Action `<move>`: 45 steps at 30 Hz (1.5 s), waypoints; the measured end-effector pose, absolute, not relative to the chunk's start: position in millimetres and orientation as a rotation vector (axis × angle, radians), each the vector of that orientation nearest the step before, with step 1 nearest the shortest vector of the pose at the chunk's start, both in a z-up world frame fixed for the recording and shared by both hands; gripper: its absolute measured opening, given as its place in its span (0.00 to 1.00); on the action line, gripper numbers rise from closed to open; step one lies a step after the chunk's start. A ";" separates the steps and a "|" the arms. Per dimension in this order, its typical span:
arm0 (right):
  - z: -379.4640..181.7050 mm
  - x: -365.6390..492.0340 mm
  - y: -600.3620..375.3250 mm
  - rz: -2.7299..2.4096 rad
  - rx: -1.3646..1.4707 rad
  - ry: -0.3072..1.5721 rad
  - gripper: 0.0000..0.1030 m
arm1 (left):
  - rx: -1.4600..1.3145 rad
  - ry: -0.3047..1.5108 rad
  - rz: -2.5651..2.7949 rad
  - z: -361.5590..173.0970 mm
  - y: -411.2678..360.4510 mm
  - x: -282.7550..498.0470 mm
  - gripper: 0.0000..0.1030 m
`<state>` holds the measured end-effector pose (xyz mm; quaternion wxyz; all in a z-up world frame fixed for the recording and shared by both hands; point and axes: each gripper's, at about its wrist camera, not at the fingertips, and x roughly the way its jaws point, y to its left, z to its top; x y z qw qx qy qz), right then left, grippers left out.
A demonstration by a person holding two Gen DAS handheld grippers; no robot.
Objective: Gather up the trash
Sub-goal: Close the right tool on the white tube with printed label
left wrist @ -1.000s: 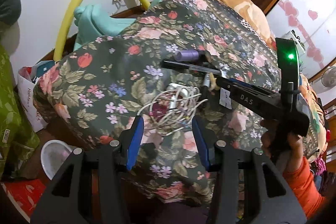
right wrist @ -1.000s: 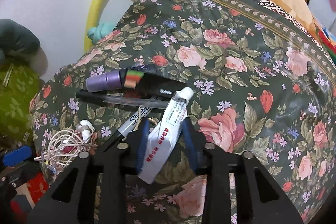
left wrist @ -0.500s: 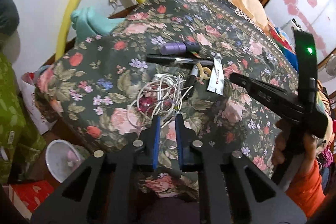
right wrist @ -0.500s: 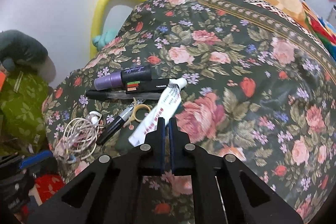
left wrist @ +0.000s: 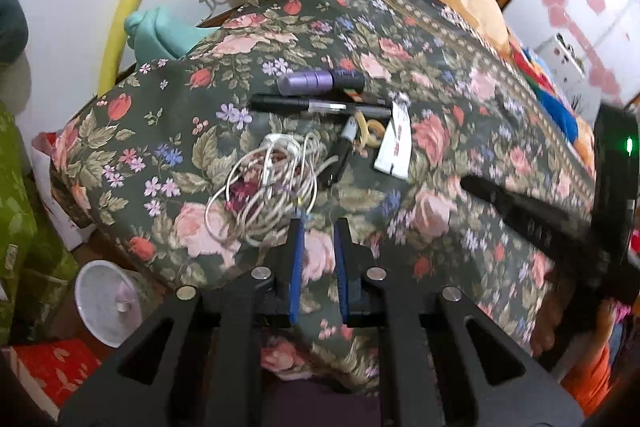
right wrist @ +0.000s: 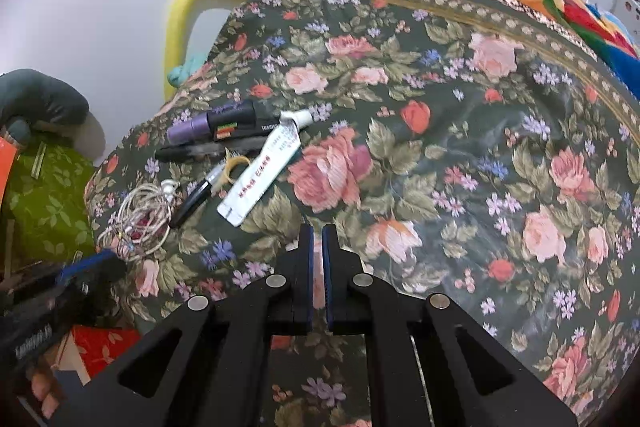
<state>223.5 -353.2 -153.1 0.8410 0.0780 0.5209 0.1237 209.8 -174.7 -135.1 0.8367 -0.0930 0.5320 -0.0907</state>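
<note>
- The left gripper (left wrist: pixel 318 227) has its jaws drawn close with a narrow gap, and only floral cloth shows between them; it pinches nothing.
- The right gripper (right wrist: pixel 317 231) is pressed nearly together, also empty.
- The clutter lies in one cluster on the floral bedspread (left wrist: pixel 460 75), ahead of both grippers and apart from them.
- The tangled white cable (left wrist: pixel 264 187) sits just ahead and slightly left of the left gripper's tips, so the left hand is the nearer one for it.
- The flattened white tube (right wrist: pixel 264 171) lies ahead and to the left of the right gripper, its long axis running diagonally, crimped end toward the gripper, cap away; the right hand looks nearer to it.
- Beyond these lie a black marker (left wrist: pixel 340 155), a purple marker (left wrist: pixel 316 83) and a long black pen (left wrist: pixel 304 103), the last two lying crosswise to both grippers.
- In my judgement either gripper must spread again before taking anything.
- A white bin (left wrist: pixel 106 303) stands on the floor, below and left of the left gripper; it holds a small pale object and little else that I can make out.
</note>
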 end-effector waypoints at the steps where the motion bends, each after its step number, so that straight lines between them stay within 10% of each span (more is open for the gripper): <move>1: -155.3 223.9 -354.9 0.254 0.165 1.119 0.12 | -0.201 1.119 -0.188 -134.3 -174.4 211.9 0.13; 4: -157.9 222.8 -359.0 0.238 0.170 1.122 0.29 | -0.180 1.104 -0.170 -132.6 -176.2 216.6 0.13; 27: -143.2 239.5 -349.5 0.267 0.218 1.083 0.29 | -0.201 0.947 -0.201 -71.3 -147.6 222.3 0.00; 32: -149.2 266.8 -339.7 0.266 0.219 1.091 0.50 | -0.192 0.925 -0.159 -64.2 -127.7 233.1 0.00; 40: -171.7 307.3 -316.1 0.211 0.172 1.089 0.49 | -0.171 1.020 -0.132 -93.4 -115.9 225.7 0.07; 42: -174.3 311.0 -310.7 0.208 0.151 1.089 0.26 | -0.181 1.044 -0.150 -99.6 -118.0 219.3 0.11; 45: -177.2 311.1 -308.4 0.239 0.162 1.100 0.21 | -0.182 1.070 -0.188 -104.9 -126.3 210.7 0.12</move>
